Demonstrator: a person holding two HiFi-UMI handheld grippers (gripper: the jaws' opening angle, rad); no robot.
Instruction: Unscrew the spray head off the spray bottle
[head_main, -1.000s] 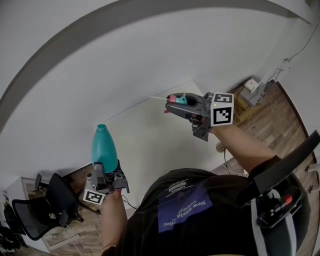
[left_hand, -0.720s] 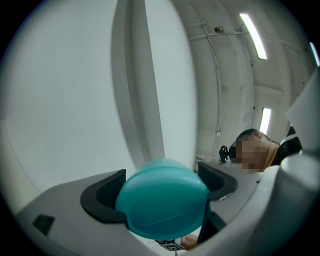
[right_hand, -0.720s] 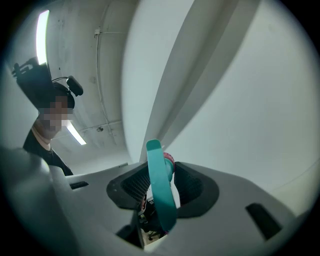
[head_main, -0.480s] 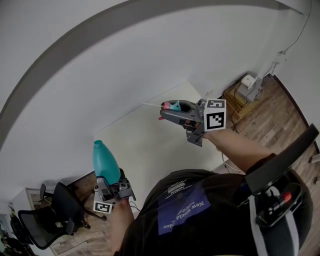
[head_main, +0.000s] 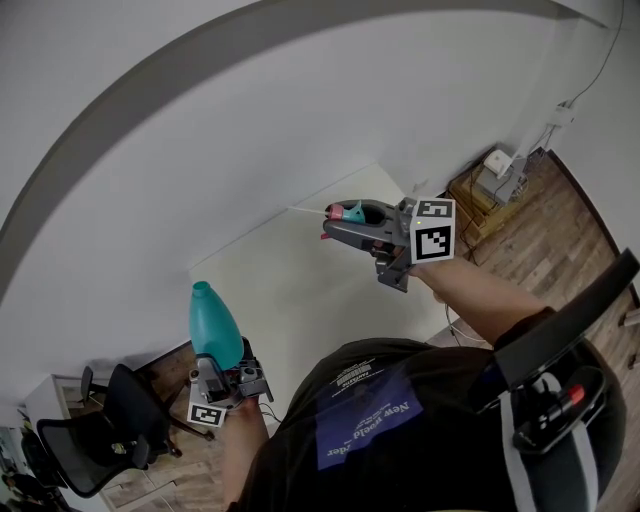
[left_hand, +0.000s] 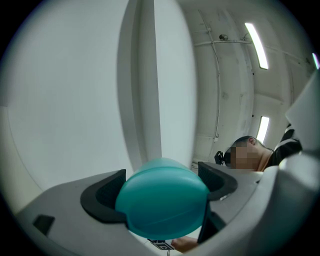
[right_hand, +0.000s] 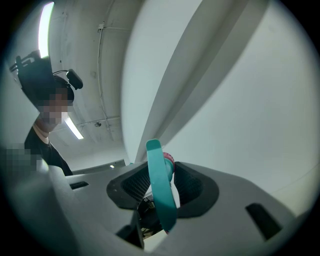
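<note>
A teal spray bottle (head_main: 213, 326) without its head is held up at the lower left by my left gripper (head_main: 219, 372), shut on its body. In the left gripper view the bottle's round teal body (left_hand: 162, 197) fills the space between the dark pads (left_hand: 102, 200). The spray head (head_main: 349, 212), teal with a pink nozzle and a thin white dip tube sticking out to the left, sits in my right gripper (head_main: 345, 222), raised at the centre right, well apart from the bottle. In the right gripper view its teal trigger (right_hand: 161, 185) stands between the pads (right_hand: 192, 187).
A pale table top (head_main: 300, 270) lies below both grippers. A black office chair (head_main: 110, 420) stands at the lower left on a wooden floor. A low stand with a white box (head_main: 495, 165) is at the right by the wall.
My right gripper with the spray head moved left and slightly down a second ago, then held still. The bottle and left gripper sank lower in the head view, then rose slightly.
</note>
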